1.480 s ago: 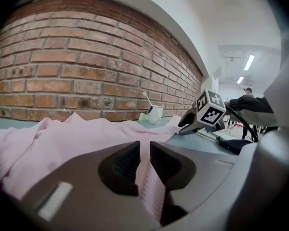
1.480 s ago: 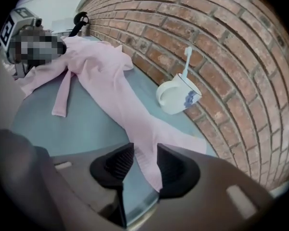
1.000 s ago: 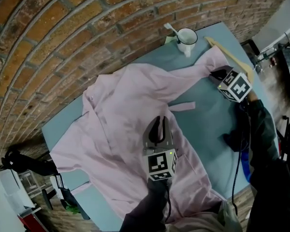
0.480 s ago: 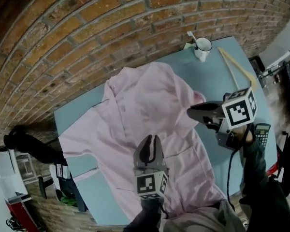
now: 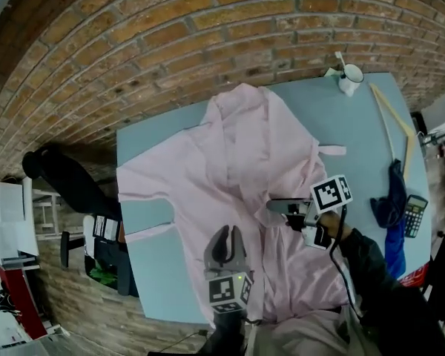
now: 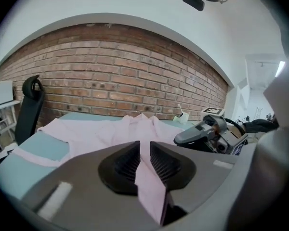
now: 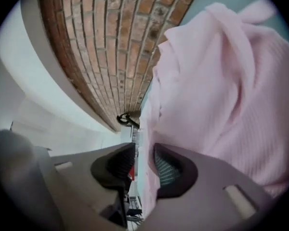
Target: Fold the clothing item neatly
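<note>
A pale pink garment (image 5: 237,162) lies spread on the blue-grey table (image 5: 144,251), with its right sleeve folded over its middle. My left gripper (image 5: 227,236) is at the garment's near hem, shut on a fold of pink cloth (image 6: 147,177) that runs between its pads. My right gripper (image 5: 276,205) lies over the garment's middle right and points left; it also shows in the left gripper view (image 6: 192,134). Its jaws have just been opening. In the right gripper view (image 7: 143,160) a pink edge still hangs in the gap against one pad, not pinched.
A white mug (image 5: 349,78) with a spoon stands at the far right corner. A wooden stick (image 5: 389,117), a blue cloth (image 5: 389,202) and a calculator (image 5: 414,215) lie along the right edge. A brick wall (image 5: 170,50) backs the table. A black chair (image 5: 67,184) stands at the left.
My right gripper has carried the sleeve from near the mug leftward onto the garment's middle, rolled over and parted its jaws. My left gripper has drawn back toward me with the hem.
</note>
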`<action>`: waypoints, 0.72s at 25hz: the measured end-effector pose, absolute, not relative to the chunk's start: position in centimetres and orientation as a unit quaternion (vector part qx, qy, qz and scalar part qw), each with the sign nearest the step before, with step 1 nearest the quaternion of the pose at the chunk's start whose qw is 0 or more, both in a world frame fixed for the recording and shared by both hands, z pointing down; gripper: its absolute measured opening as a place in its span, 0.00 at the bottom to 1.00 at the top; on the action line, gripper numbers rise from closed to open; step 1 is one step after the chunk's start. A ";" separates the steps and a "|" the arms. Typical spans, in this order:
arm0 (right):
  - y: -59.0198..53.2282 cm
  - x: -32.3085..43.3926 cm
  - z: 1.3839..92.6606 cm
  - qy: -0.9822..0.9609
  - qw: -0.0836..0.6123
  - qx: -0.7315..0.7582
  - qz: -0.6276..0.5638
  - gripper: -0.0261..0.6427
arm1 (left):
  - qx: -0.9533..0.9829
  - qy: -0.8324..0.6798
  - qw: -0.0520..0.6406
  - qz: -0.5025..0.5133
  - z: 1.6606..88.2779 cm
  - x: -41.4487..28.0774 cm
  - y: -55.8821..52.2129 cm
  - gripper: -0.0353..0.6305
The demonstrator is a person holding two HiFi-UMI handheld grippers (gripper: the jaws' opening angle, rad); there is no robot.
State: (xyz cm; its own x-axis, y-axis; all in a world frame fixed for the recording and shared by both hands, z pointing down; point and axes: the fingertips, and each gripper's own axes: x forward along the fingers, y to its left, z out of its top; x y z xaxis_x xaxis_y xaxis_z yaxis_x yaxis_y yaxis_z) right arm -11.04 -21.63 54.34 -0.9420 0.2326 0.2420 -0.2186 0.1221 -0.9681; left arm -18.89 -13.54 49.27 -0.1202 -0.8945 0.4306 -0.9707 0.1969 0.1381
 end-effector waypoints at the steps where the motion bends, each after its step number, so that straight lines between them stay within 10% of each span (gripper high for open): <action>1: -21.4 -10.8 54.9 -0.716 0.155 0.005 0.681 0.25 | 0.623 -0.747 0.216 0.091 49.4 -19.0 -12.7 0.16; 12: -17.7 -6.5 48.0 -0.867 0.151 0.021 0.474 0.28 | 0.589 -0.775 0.215 0.085 49.8 -17.3 -7.5 0.16; 18: -17.7 -9.4 59.8 -0.798 0.225 0.083 0.554 0.28 | 0.562 -0.796 0.222 0.045 49.9 -19.9 -5.4 0.16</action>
